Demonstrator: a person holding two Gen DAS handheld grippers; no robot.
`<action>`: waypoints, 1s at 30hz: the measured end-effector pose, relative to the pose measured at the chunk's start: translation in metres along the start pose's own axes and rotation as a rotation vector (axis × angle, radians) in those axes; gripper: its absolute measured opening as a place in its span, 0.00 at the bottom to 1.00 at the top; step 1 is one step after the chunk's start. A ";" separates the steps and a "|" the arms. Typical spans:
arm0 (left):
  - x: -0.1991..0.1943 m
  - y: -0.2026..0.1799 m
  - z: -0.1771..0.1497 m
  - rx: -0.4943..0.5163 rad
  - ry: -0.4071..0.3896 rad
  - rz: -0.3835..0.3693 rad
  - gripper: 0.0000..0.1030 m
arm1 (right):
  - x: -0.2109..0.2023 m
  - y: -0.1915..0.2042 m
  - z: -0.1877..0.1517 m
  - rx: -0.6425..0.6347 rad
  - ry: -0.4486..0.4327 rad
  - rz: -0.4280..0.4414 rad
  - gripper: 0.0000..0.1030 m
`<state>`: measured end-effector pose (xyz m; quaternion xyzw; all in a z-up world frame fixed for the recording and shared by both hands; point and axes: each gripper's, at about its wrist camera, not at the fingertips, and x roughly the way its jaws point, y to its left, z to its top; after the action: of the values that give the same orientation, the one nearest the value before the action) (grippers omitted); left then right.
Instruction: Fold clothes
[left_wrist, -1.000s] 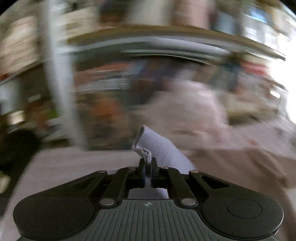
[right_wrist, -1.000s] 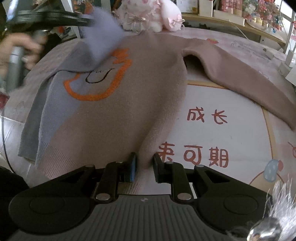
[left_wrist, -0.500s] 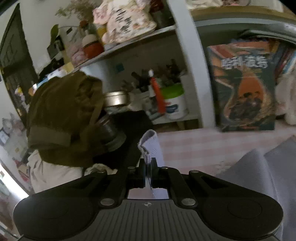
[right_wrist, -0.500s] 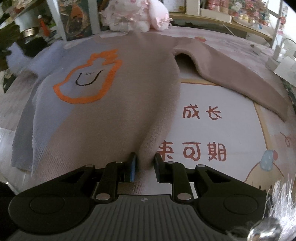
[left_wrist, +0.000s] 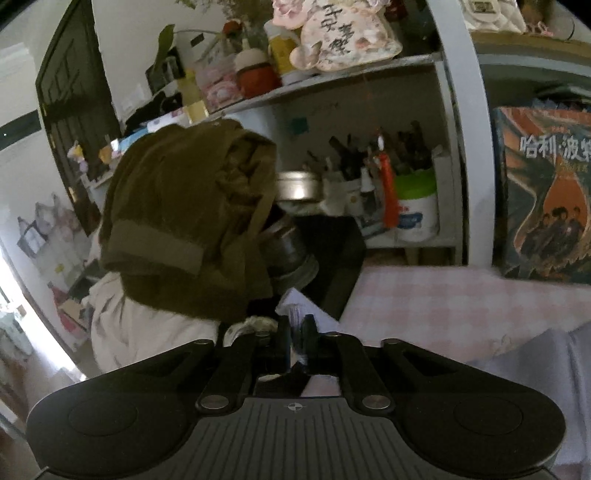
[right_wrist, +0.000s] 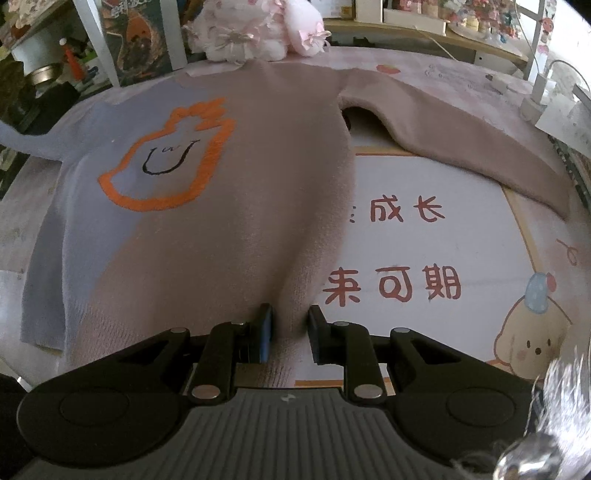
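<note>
A tan and lavender sweater (right_wrist: 258, 177) with an orange outline figure lies flat on the table, front up, its tan sleeve (right_wrist: 461, 147) stretched to the right. My right gripper (right_wrist: 290, 328) is shut on the sweater's bottom hem, a ridge of fabric rising between its fingers. My left gripper (left_wrist: 295, 328) holds the lavender sleeve cuff (left_wrist: 299, 308) between its slightly parted fingers at the table's left edge; more lavender sleeve (left_wrist: 535, 354) lies at the lower right.
A shelf unit (left_wrist: 454, 147) with jars, pens and a book (left_wrist: 546, 195) stands behind the pink checked tablecloth (left_wrist: 461, 299). An olive garment (left_wrist: 192, 221) hangs off the left side. A pink plush toy (right_wrist: 258, 29) sits beyond the sweater's collar. A printed mat (right_wrist: 424, 258) covers the table's right part.
My left gripper swung the lavender sleeve outward from over the sweater to the table's left edge, and its fingers have eased slightly. The sleeve now lies spread out. My right gripper stayed on the hem.
</note>
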<state>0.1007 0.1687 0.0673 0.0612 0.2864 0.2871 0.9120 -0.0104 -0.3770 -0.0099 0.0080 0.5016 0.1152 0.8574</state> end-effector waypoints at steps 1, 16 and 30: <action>-0.006 -0.001 -0.003 0.001 -0.001 -0.016 0.14 | 0.000 0.000 0.000 -0.003 0.002 -0.001 0.20; -0.106 -0.088 -0.090 0.015 0.208 -0.605 0.47 | 0.003 -0.022 0.015 0.079 -0.022 -0.012 0.37; -0.108 -0.125 -0.126 0.046 0.314 -0.631 0.39 | 0.009 -0.008 0.015 0.008 -0.031 0.039 0.14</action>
<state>0.0190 -0.0014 -0.0185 -0.0547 0.4344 -0.0094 0.8990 0.0087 -0.3814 -0.0115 0.0230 0.4884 0.1297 0.8626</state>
